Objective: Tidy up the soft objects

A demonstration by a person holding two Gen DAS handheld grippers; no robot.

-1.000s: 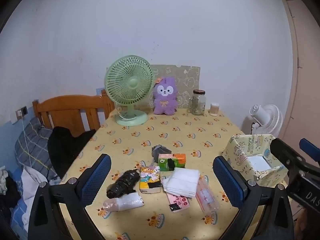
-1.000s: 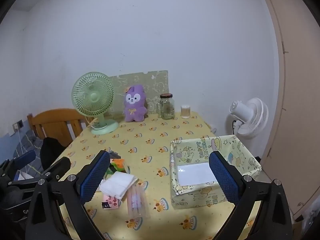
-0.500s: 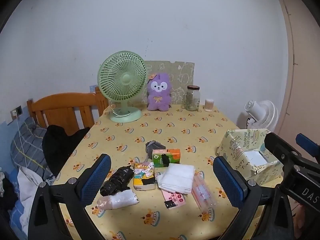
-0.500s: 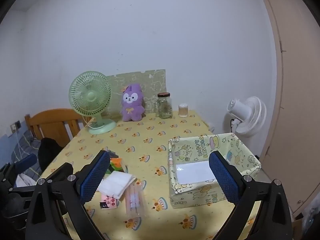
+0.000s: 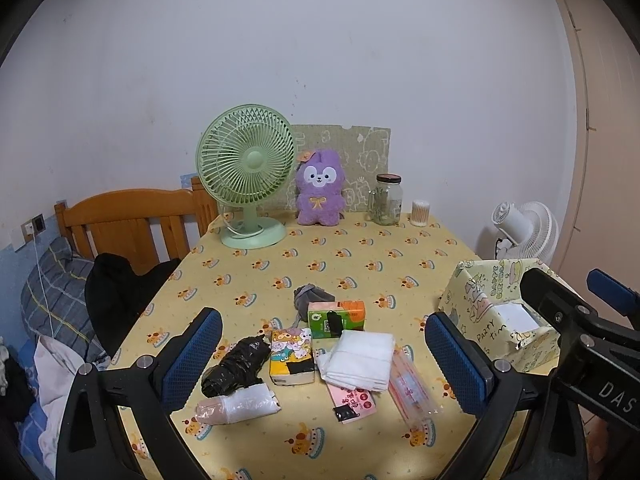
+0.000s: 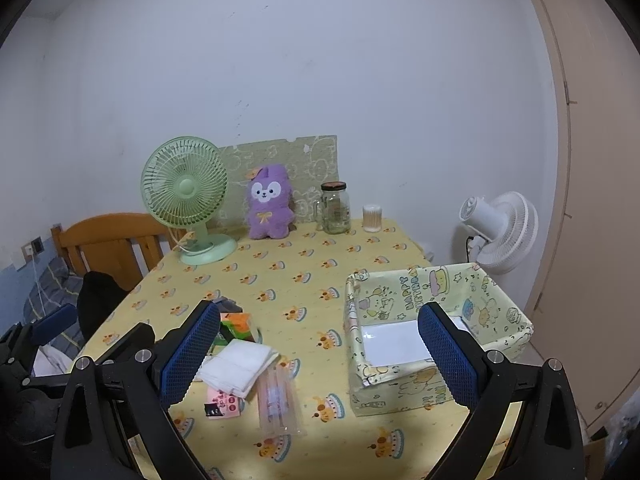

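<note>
Soft packets [image 5: 352,354] lie clustered on the worktop [image 5: 360,256] between my left gripper [image 5: 322,356] fingers, spread wide; my right gripper [image 6: 318,354], equally wide and empty, frames the box [image 6: 436,312] near the right edge.

Table [image 5: 352,264] middle bare, open passage between soft pile and back row. Pile near front edge packed tight: towel [image 5: 362,354], tissue packs [image 5: 336,319], black bag [image 5: 236,366] touching or overlapping. Box [image 6: 436,332] at right, top open, gap between it and pile. Fan [image 5: 246,172], plush [image 5: 319,188], jar [image 5: 387,199] line the wall.
</note>
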